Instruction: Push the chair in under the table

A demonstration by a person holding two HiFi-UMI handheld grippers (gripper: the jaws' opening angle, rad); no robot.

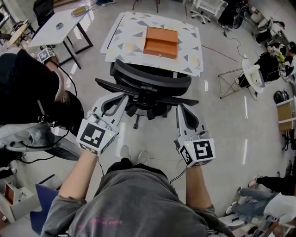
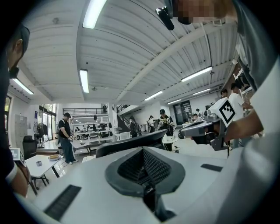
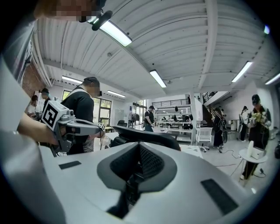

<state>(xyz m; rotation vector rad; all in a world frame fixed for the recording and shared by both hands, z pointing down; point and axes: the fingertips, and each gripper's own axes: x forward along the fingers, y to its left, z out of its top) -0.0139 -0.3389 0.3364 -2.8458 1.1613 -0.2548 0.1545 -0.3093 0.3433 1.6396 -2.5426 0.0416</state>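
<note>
Two closed, empty tools: your left gripper [image 1: 114,102], right gripper [image 1: 182,112] behind chair [image 1: 150,81], blunt ends for shoving toward table [image 1: 125,28].

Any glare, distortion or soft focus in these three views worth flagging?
Head view: even overhead light, pale streaks of lamp glare on the glossy floor, chair sharp. Left gripper view: strong fisheye with dark corners, ceiling lamps blown out, near jaws soft. Right gripper view: same fisheye and dark corners, one bright lamp, chair back clear.
</note>
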